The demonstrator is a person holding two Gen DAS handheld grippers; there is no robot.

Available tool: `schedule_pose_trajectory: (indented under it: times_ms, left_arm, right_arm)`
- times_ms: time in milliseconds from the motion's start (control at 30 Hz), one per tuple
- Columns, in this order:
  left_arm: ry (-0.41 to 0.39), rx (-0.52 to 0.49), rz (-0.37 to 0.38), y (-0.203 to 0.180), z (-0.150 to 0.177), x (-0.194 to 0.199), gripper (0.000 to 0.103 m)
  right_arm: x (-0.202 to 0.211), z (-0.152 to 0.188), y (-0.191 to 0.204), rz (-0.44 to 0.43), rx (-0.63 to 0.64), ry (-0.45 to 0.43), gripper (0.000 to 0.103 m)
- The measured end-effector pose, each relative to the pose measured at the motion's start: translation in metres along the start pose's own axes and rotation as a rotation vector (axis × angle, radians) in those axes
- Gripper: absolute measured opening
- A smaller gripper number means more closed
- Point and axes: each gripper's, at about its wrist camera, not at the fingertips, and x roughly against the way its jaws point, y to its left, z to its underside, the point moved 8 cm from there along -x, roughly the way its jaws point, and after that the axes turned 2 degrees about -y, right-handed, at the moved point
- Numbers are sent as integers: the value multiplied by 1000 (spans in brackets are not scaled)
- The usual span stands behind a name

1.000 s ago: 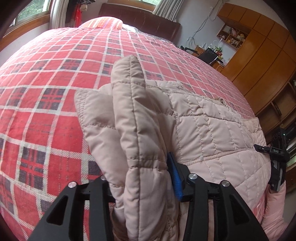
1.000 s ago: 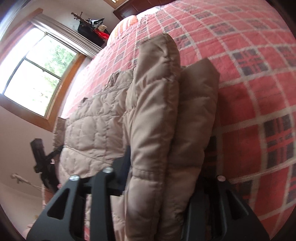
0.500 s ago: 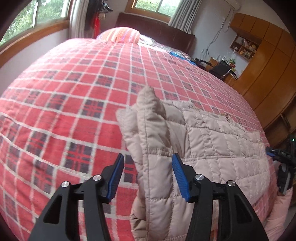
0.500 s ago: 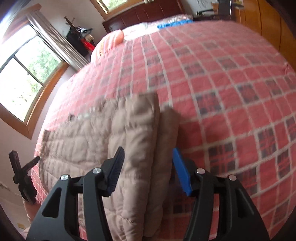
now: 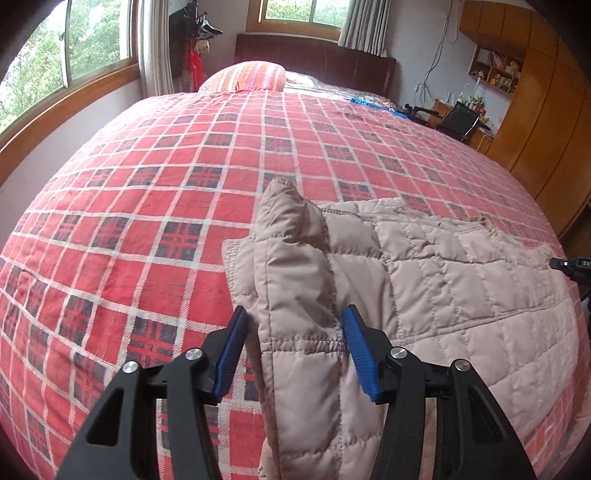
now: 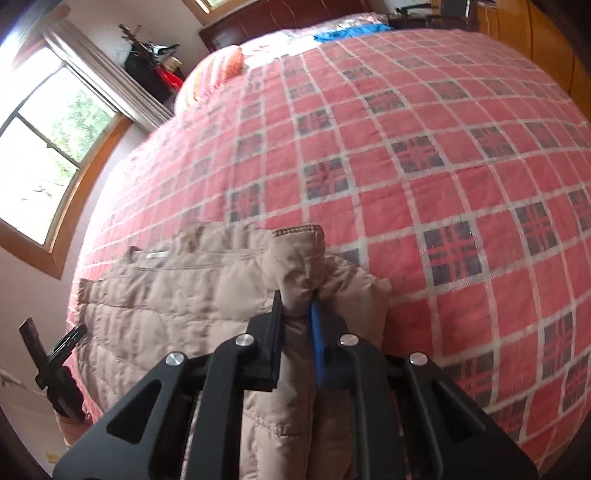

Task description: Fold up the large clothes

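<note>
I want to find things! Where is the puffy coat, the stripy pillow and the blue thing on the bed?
puffy coat [image 5: 461,280]: left wrist view, on its quilted flat panel.
stripy pillow [image 5: 247,75]: left wrist view, on its top middle.
blue thing [image 6: 347,31]: right wrist view, on its middle, far end of bed.

A wide bed [image 5: 155,206] carried everything, covered edge to edge by a red plaid bedspread [image 6: 424,155] with white grid lines and dark checked squares. A beige quilted jacket [image 5: 454,280] lay flat on the near part of the spread, with a puffed fold standing up along each side edge. At the far end, against a dark headboard [image 5: 314,62], rested a pillow [image 5: 245,75] striped in orange and red, and beside it a pale patterned cover with a crumpled blue cloth [image 6: 347,32] lying on it. The spread between the jacket and the pillow was smooth and bore nothing else.
</note>
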Motion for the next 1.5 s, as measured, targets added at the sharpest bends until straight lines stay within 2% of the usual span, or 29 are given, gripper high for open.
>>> schedule_pose_trajectory:
  times_ms: [67, 167, 300, 467, 600, 700, 800, 1033, 1267, 1500]
  left_arm:
    - [11, -5, -10, 1, 3, -6, 54]
    - [21, 0, -9, 3, 6, -10, 56]
    - [32, 26, 12, 5, 6, -6, 56]
    - [16, 67, 54, 12, 11, 26, 57]
    - [18, 85, 61, 17, 29, 56, 64]
    - [42, 85, 43, 16, 48, 68, 68]
    - [64, 71, 37, 11, 64, 73, 68]
    - [96, 95, 68, 0, 89, 72, 68]
    - [115, 161, 110, 0, 105, 65, 68]
    - [121, 199, 162, -4, 109, 62, 70]
  right_arm:
    - [-21, 4, -9, 25, -27, 49, 12]
    - [-33, 9, -11, 5, -49, 68, 13]
    - [-15, 11, -8, 7, -46, 40, 19]
    - [25, 26, 7, 53, 34, 13, 20]
    - [54, 53, 25, 103, 131, 19, 20]
    - [63, 86, 32, 143, 146, 84, 17]
    - [67, 116, 39, 181, 179, 115, 15]
    - [66, 145, 49, 196, 226, 155, 14]
    - [48, 151, 44, 183, 201, 177, 13]
    - [62, 144, 64, 153, 234, 153, 14]
